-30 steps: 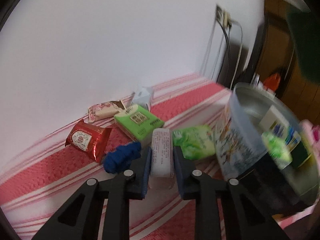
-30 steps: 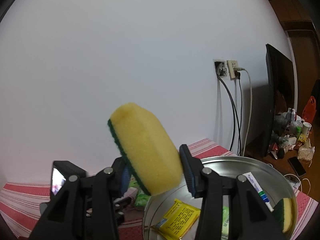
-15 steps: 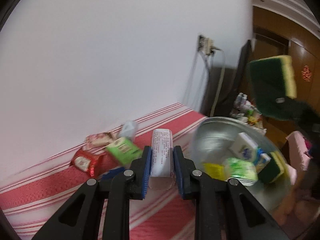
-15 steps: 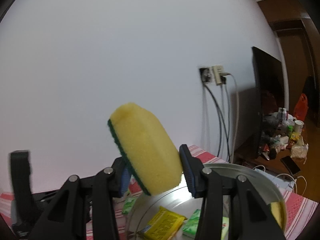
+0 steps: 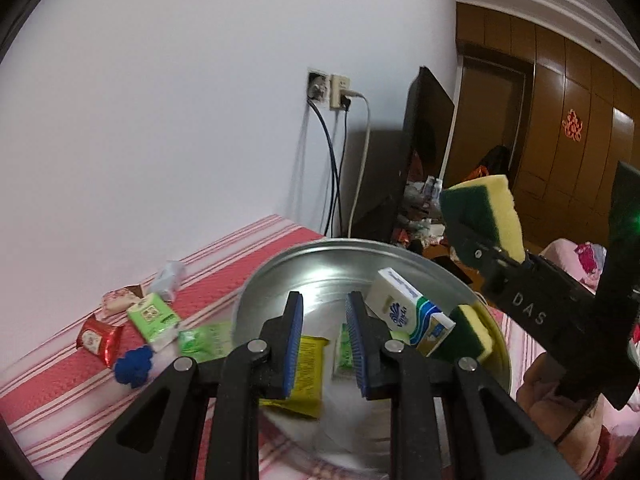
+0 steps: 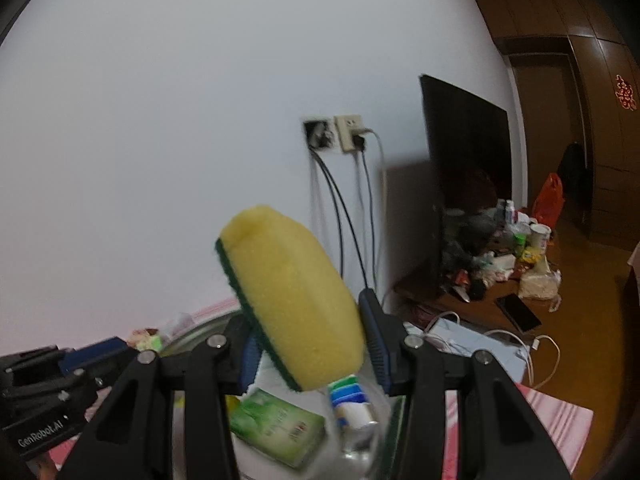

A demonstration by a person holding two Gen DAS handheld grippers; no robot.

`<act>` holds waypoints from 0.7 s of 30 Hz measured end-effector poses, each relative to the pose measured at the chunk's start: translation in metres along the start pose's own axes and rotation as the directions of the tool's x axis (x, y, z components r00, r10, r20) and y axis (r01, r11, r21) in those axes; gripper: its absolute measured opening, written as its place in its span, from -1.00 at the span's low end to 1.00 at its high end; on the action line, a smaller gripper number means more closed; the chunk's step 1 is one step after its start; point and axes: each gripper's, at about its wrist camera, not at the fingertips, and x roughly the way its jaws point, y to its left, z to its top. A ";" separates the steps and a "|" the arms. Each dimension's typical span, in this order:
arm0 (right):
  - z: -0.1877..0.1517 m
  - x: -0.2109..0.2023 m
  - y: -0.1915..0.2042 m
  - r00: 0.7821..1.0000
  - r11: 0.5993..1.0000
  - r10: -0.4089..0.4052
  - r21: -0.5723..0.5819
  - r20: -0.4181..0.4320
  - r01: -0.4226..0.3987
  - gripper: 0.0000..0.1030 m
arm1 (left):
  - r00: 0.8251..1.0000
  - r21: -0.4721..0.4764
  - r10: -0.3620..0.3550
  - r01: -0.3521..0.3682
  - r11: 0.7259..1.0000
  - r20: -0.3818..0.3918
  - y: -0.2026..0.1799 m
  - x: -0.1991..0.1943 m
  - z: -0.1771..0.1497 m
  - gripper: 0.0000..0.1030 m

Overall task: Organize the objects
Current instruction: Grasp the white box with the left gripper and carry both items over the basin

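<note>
Left wrist view: the left tool (image 5: pixel 323 346) now stands with its jaws apart and nothing between them, poised over the metal tin (image 5: pixel 476 304). Half a second ago it gripped a white box; that box is no longer in the jaws. It has presumably been released into the tin, though it cannot be picked out with certainty among the contents. In the tin lie a yellow packet (image 5: pixel 308 368), a green packet (image 5: pixel 343 354), a tissue box (image 5: pixel 404 312) and a sponge (image 5: pixel 470 334).

The right tool (image 6: pixel 306 350) remains closed on a second sponge (image 6: pixel 292 304), held tilted above the tin as before, with no drop yet made.

Still outside on the striped cloth (image 5: pixel 60 380): a red packet (image 5: pixel 96 338), a green box (image 5: pixel 154 316), a blue item (image 5: pixel 134 366) and several small wrappers.

Judgement: one deposit appears complete; the held sponge is next, and the left tool is free to fetch another item.
</note>
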 end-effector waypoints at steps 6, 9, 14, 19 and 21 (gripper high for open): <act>-0.007 0.013 -0.012 0.994 0.999 0.040 0.002 -0.103 -0.040 0.26 | 0.999 -0.026 0.012 -0.013 1.000 -0.038 -0.001 0.014 -0.003 -0.52; -0.016 0.021 -0.010 0.986 0.998 0.068 0.005 -0.155 -0.068 0.58 | 0.998 -0.036 0.020 -0.022 0.999 -0.057 0.002 0.018 -0.004 -0.52; -0.017 0.015 -0.015 0.989 0.998 0.060 0.034 -0.134 -0.056 0.79 | 0.995 -0.047 0.048 -0.052 0.998 -0.088 0.006 0.024 -0.009 -0.50; -0.009 0.005 -0.020 0.993 0.994 0.069 0.086 -0.092 -0.061 0.79 | 0.993 -0.076 0.052 -0.061 0.995 -0.104 0.013 0.024 -0.011 -0.49; -0.007 0.002 -0.016 0.994 0.995 0.063 0.079 -0.085 -0.056 0.79 | 0.993 -0.077 0.059 -0.067 0.995 -0.105 0.014 0.022 -0.011 -0.49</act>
